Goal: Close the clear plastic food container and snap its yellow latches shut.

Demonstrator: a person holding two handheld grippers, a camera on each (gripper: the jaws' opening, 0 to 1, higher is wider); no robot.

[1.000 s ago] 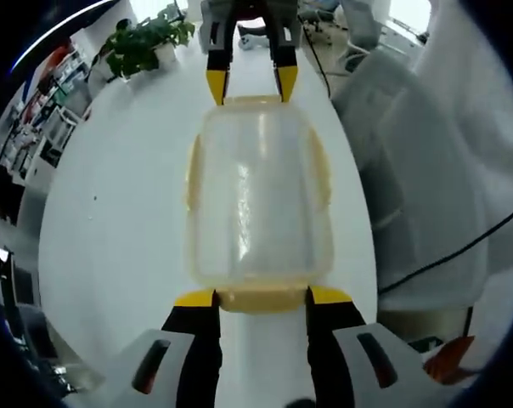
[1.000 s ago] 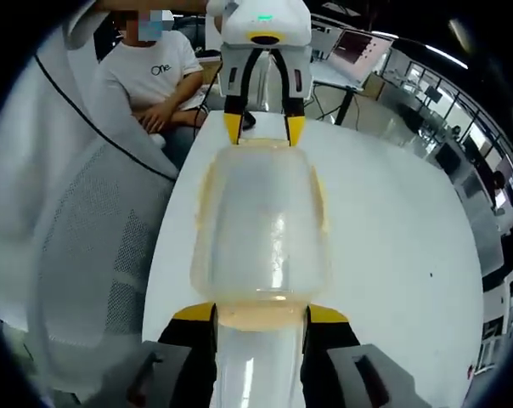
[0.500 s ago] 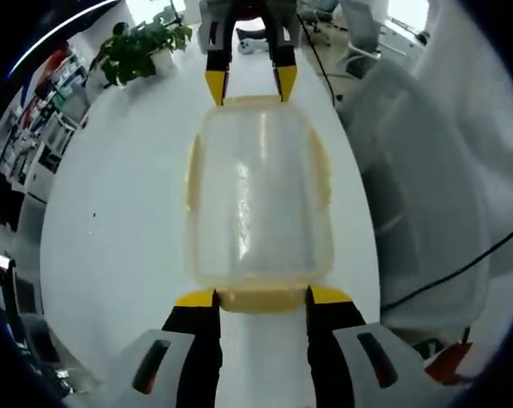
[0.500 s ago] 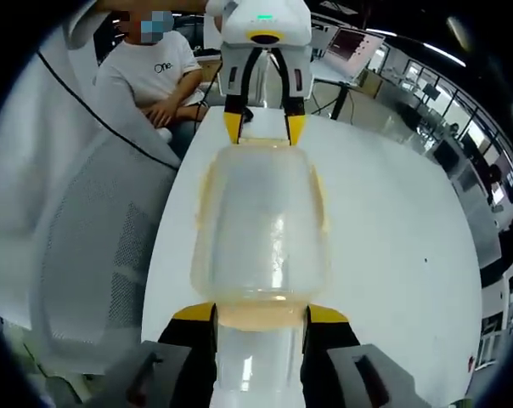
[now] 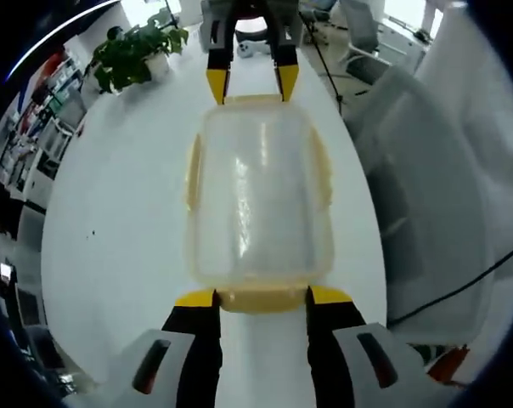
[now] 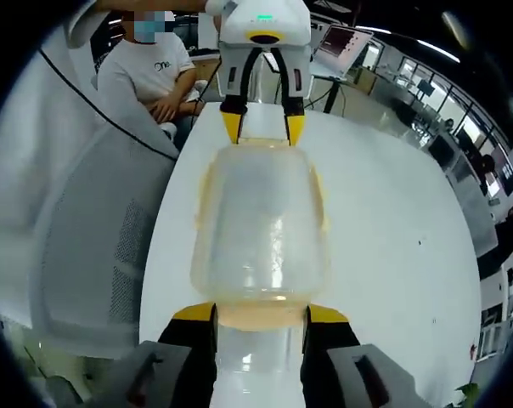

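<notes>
I note a clear container [image 5: 258, 204] with yellow latches [image 5: 262, 297], black grippers [image 5: 261, 299] tipped yellow, a white table [image 5: 121, 221], and a green plant [image 5: 133, 51].

- We see our left gripper [image 5: 260, 297] at the bottom of the left gripper view, jaws spread wide and level.
- Our right gripper [image 6: 260, 312] sits likewise in the right gripper view, jaws parted.
- The two grippers face each other, tips pointing inward; whether the tips press anything is unclear.

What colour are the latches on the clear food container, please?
Yellow latches on the container; clearest in the left gripper view.
</notes>
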